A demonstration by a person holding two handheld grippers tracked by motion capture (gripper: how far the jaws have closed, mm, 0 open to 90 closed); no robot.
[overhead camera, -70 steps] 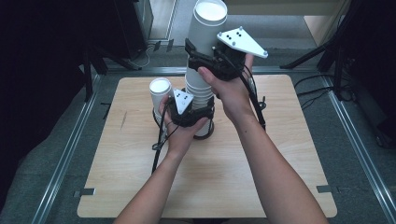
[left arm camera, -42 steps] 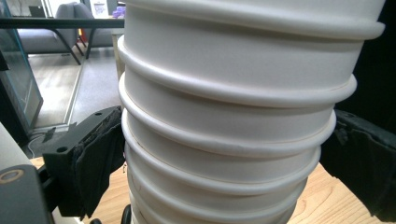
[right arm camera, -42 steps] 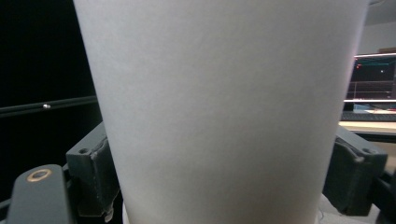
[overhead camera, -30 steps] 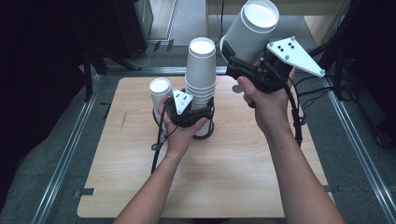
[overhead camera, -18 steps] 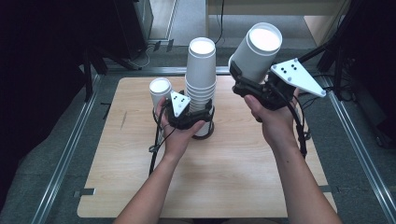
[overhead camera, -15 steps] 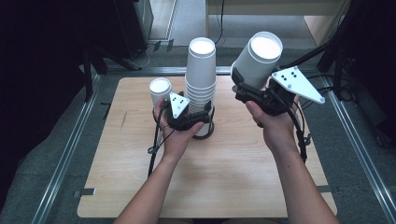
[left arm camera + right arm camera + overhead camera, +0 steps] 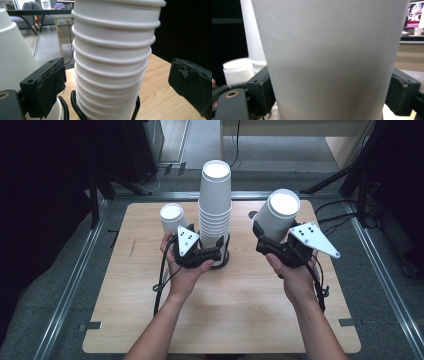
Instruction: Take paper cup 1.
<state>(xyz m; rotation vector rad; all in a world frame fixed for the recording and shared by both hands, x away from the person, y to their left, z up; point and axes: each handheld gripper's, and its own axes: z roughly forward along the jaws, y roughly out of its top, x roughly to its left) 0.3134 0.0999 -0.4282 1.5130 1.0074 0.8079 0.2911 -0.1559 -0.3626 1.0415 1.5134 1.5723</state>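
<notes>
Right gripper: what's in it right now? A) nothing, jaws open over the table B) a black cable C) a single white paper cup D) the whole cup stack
C. The right gripper has its jaws closed on one white cup, held apart from the cup stack; in the right gripper view both pads press the cup's sides.

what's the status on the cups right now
Right gripper shut on single cup, off the table. Left gripper open, jaws either side of the cup stack base, not touching. Small cup beside stack; nothing blocking.
</notes>
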